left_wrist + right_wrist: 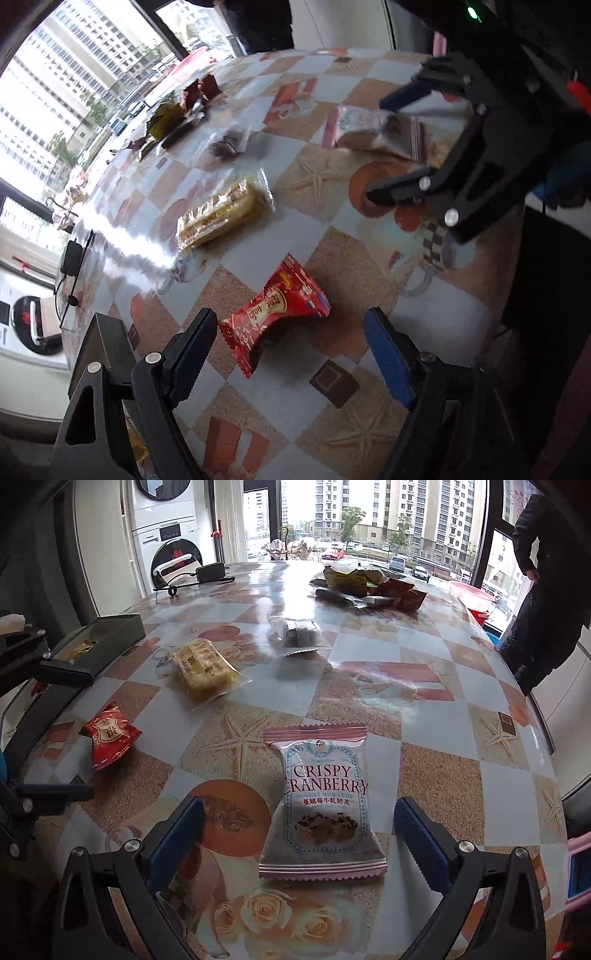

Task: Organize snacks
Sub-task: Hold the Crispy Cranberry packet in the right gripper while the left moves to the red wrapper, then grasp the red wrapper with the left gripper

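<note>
**Two open grippers hovering over snack packets on a patterned table**

The left gripper (286, 332) is standing with jaws wide apart, gripping nothing. A red snack packet (275, 317) is lying flat on the table (351, 251) between the two jaws, nearer the left one, its long axis slanting diagonally away from them. The right gripper (297, 830) is also spread wide and touching nothing. A pink-edged cranberry packet (321, 805) is lying flat between its jaws, its long axis pointing straight ahead, away from them.
</note>
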### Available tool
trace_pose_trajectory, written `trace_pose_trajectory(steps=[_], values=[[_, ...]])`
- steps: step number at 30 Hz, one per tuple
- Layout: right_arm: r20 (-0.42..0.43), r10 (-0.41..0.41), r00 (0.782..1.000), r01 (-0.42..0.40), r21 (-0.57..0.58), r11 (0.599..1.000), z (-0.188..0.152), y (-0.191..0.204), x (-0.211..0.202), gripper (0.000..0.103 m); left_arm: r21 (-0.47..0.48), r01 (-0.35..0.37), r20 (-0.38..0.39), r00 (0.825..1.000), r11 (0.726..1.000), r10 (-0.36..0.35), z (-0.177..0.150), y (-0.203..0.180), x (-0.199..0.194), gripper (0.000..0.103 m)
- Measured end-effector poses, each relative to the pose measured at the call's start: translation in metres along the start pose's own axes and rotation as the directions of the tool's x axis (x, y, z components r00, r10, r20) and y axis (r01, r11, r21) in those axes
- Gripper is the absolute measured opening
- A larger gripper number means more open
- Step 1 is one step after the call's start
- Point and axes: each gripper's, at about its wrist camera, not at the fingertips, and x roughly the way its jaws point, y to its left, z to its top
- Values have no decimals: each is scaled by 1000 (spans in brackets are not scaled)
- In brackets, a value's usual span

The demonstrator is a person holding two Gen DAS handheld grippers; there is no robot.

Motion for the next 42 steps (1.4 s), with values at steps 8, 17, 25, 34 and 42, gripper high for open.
trace_pose_trajectory(steps=[8,17,25,34,42], values=[[9,0,1000,0,-4,1000,2,0,0,103,-245,-127,-13,992,961,127,4,37,21,84],[9,1,1000,-1,-5,1000,2,0,0,103,-380,-36,-33,999,924,25,14,51,29,84],[-76,18,997,-19,-18,1000,15,-2,7,103,-642,62,-10,996,764,-89,-2,65,37,86],[-210,4,978,-9,-21,1000,34,-7,13,80,-651,73,3,996,755,-93,11,45,26,50],[-186,172,967,-132,208,969,28,-42,-7,40,-725,218,173,976,654,-133,8,44,-9,12]])
